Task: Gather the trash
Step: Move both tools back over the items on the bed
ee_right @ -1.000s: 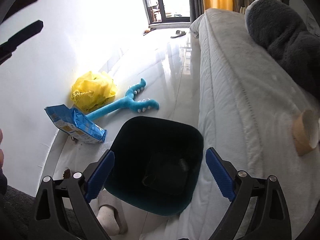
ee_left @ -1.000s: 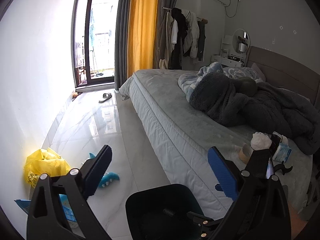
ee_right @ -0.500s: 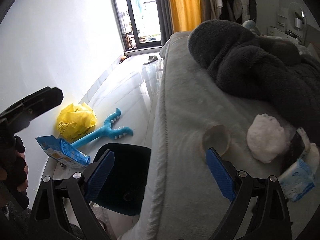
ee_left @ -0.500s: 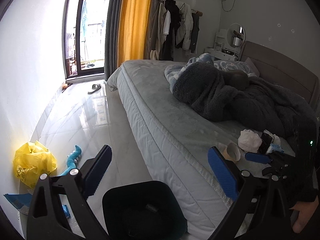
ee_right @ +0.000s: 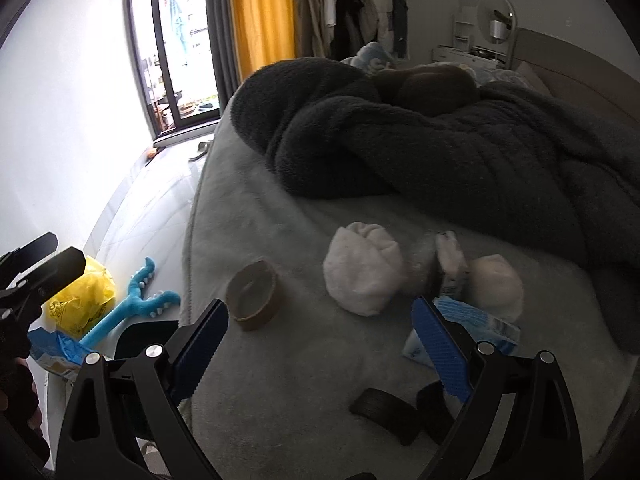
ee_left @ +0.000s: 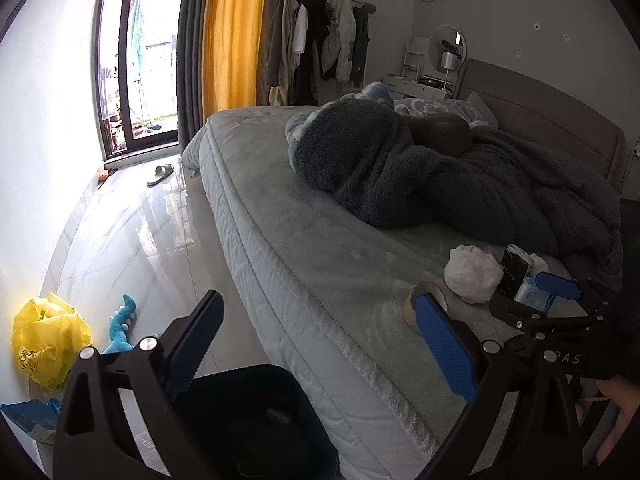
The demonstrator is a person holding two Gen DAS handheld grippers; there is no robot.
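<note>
- Landmark for all of this is the big grey plush-topped bed — the trash sits in a loose cluster on its near end, just short of the rumpled dark grey fleece blanket.
- The right gripper hangs over that end of the bed with its blue-padded jaws spread wide and nothing between them. Looks to me like it's lining up a pick.
- Closest to the bed's floor-side edge is a short brown cardboard tape core, lying tilted with its open end up. Further in is a crumpled white tissue wad, then a second pale wad and a blue-and-white tissue packet — that last one is partly hidden behind the right-hand jaw pad.
- The left gripper is also wide open and empty, held low off the side of the bed.
- Right under it, against the bed's side, stands a black plastic bin. My guess is it's parked there so the drop is short.
- More stuff on the floor beside the bed: a crumpled yellow plastic bag and a blue snack wrapper by the wall.
- The blue plush toy there probably isn't trash.
</note>
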